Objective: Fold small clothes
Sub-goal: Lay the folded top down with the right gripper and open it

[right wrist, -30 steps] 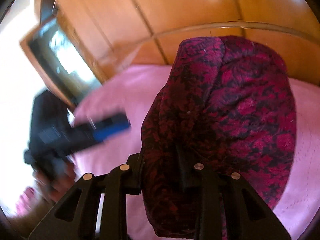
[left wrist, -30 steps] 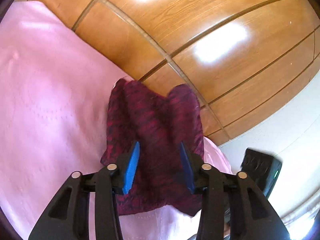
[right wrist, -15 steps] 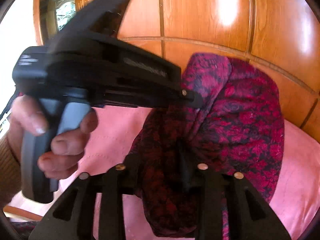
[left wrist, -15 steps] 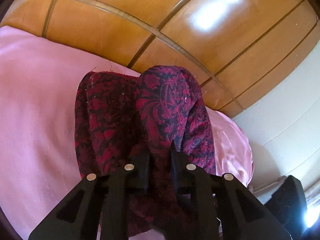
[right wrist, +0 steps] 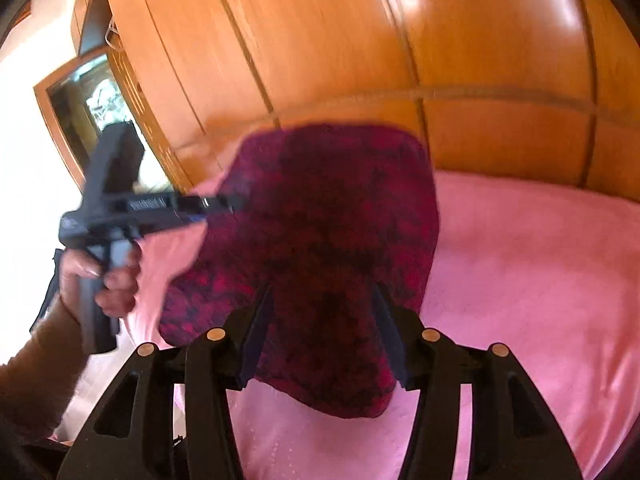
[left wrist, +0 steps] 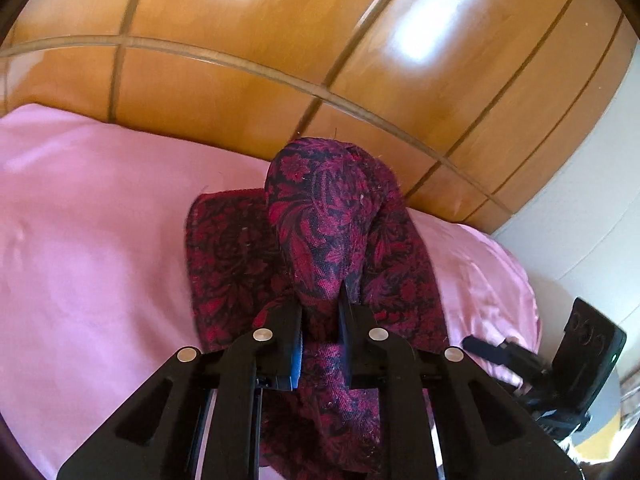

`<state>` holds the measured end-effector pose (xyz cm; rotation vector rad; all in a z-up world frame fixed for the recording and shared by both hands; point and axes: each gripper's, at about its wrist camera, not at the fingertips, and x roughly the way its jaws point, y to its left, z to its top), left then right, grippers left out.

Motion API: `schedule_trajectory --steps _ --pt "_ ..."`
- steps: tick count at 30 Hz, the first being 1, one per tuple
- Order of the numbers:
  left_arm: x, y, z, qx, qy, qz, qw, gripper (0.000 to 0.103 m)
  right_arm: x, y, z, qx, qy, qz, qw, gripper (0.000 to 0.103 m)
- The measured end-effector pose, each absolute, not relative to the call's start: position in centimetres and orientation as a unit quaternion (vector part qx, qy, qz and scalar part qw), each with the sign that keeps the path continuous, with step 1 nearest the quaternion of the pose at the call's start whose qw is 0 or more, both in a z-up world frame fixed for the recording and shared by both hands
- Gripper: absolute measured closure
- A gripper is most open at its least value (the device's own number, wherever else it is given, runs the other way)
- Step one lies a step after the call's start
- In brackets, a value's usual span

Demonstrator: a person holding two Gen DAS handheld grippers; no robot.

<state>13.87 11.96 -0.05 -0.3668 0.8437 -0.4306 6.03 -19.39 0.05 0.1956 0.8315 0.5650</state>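
Folding is mid-step, by the look of it: your left claw (left wrist: pixel 320 320) has its jaws nearly together, pinching a raised ridge of the red-and-black patterned garment (left wrist: pixel 332 232), which lies on the pink bed cover (left wrist: pixel 100 240) close below the wooden headboard (left wrist: pixel 240 92). The pinched part stands up above the rest of the cloth. Your right claw (right wrist: pixel 324 332) has just been opening; its jaws now stand apart with the garment's near edge between them, and in this blurred view the pads look to be clear of the cloth, so I judge it has let go. Next you likely need to carry the lifted ridge across and lay it flat without dragging the layers beneath.

Left of the garment in the right wrist view, your hand (right wrist: pixel 108 280) grips the left tool's handle. Beyond the headboard's left end hangs a framed mirror or picture (right wrist: pixel 96 104); which one I cannot tell. Nothing on the cover blocks the fold, though the headboard leaves little room beyond the garment.
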Motion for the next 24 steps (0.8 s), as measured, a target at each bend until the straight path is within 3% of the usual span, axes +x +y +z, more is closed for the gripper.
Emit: schedule_trajectory --steps 7,13,20,24 --pt "13.6 14.4 -5.6 -0.191 0.444 -0.128 0.866 0.086 9.0 -14.4 -3.5 0.022 0.405 0.235 0.883 0.053" --pt "13.2 11.9 -5.2 -0.147 0.418 -0.087 0.892 0.081 10.0 -14.8 -1.7 0.012 0.432 0.269 0.861 0.051" --pt "13.1 11.5 -5.1 -0.13 0.409 -0.076 0.9 0.081 16.7 -14.8 3.4 0.065 0.398 0.25 0.881 0.044" --pt "13.3 11.1 -5.0 -0.123 0.407 -0.073 0.902 0.081 22.7 -12.9 1.5 0.073 0.46 0.218 0.858 0.048"
